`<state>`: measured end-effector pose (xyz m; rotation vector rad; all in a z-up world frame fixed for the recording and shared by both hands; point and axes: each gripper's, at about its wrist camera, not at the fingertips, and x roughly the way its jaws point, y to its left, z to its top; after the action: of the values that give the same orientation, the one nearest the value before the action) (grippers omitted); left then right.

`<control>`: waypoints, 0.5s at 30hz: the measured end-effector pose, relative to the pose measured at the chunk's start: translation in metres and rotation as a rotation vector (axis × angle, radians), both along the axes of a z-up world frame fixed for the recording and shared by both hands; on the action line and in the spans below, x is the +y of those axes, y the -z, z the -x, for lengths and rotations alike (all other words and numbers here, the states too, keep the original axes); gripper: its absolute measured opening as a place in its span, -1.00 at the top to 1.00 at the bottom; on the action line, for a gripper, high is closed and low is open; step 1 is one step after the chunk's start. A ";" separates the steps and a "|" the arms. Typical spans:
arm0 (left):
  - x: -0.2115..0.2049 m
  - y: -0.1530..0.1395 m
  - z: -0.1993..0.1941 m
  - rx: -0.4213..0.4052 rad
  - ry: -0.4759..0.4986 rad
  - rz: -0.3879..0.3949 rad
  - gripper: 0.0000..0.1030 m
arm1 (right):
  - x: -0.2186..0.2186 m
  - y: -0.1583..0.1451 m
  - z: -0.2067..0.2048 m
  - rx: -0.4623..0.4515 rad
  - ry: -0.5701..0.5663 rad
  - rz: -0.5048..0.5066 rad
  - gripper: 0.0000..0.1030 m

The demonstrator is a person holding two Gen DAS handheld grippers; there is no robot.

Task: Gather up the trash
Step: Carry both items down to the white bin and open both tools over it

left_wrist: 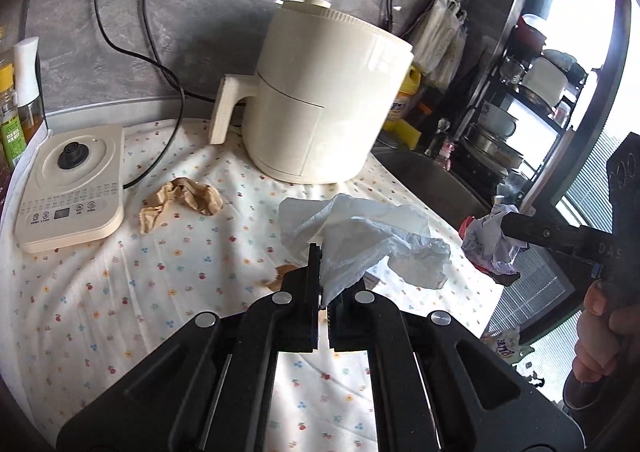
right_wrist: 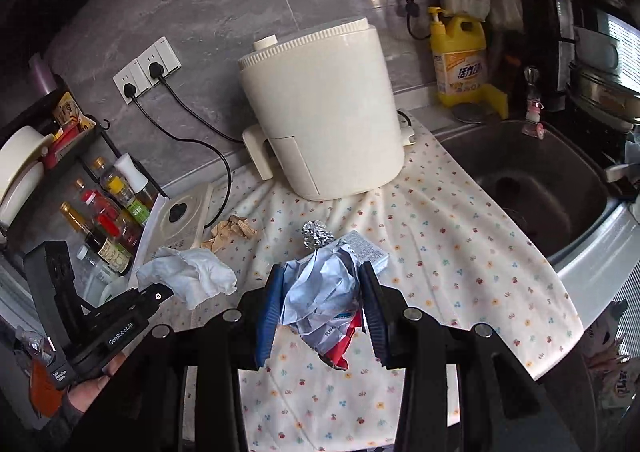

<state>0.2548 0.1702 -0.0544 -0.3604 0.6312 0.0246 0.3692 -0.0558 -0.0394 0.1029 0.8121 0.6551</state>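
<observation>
My left gripper [left_wrist: 322, 252] is shut on a crumpled white tissue [left_wrist: 360, 240], held above the flowered cloth [left_wrist: 120, 292]. My right gripper [right_wrist: 322, 272] is shut on a crumpled silver-and-red snack wrapper [right_wrist: 324, 296]; that wrapper [left_wrist: 490, 242] also shows at the right of the left wrist view. The tissue [right_wrist: 192, 276] hangs from the left gripper at the lower left of the right wrist view. A crumpled brown paper [left_wrist: 180, 201] lies on the cloth by the kettle base. A foil ball [right_wrist: 316, 234] and a small flat packet [right_wrist: 370, 252] lie just beyond the right gripper.
A cream air fryer [left_wrist: 320, 99] stands at the back of the cloth, a kettle base [left_wrist: 72, 187] to its left with cords to wall sockets. Bottles [right_wrist: 108, 219] crowd the left. A steel sink [right_wrist: 532, 179] and yellow detergent bottle [right_wrist: 458, 59] lie right.
</observation>
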 end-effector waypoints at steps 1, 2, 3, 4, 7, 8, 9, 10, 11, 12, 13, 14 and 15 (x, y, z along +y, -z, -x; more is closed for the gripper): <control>-0.009 -0.001 -0.002 -0.001 0.013 -0.004 0.93 | -0.010 0.001 0.002 0.003 0.013 -0.002 0.26; -0.018 -0.001 -0.003 0.000 0.026 -0.012 0.93 | -0.021 0.002 0.004 0.005 0.029 -0.003 0.26; -0.028 -0.001 -0.004 0.001 0.040 -0.018 0.93 | -0.032 0.003 0.006 0.009 0.043 -0.004 0.26; -0.037 -0.001 -0.006 0.002 0.058 -0.016 0.93 | -0.044 0.004 0.008 0.013 0.059 -0.006 0.25; -0.064 0.001 -0.010 0.010 0.108 -0.008 0.93 | -0.079 0.008 0.015 0.024 0.100 -0.009 0.25; -0.074 0.002 -0.012 0.013 0.123 -0.008 0.93 | -0.091 0.010 0.018 0.030 0.113 -0.011 0.25; -0.084 0.002 -0.013 0.016 0.138 -0.006 0.93 | -0.101 0.011 0.020 0.034 0.124 -0.010 0.25; -0.095 0.003 -0.015 0.019 0.153 -0.004 0.93 | -0.113 0.013 0.022 0.038 0.137 -0.007 0.25; -0.106 0.004 -0.016 0.023 0.169 -0.001 0.93 | -0.124 0.015 0.025 0.041 0.150 -0.004 0.25; -0.117 0.005 -0.018 0.027 0.186 0.001 0.93 | -0.136 0.018 0.027 0.047 0.163 -0.002 0.25; -0.128 0.006 -0.018 0.029 0.202 0.001 0.93 | -0.146 0.020 0.029 0.054 0.174 -0.002 0.25; -0.140 0.007 -0.019 0.031 0.218 0.001 0.93 | -0.158 0.023 0.031 0.060 0.186 -0.001 0.25; -0.152 0.008 -0.019 0.036 0.235 0.002 0.93 | -0.169 0.026 0.034 0.067 0.198 0.001 0.24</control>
<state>0.2738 0.0184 -0.0628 -0.2862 0.7059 -0.1940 0.3355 -0.2244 -0.0651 0.2022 0.8548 0.4663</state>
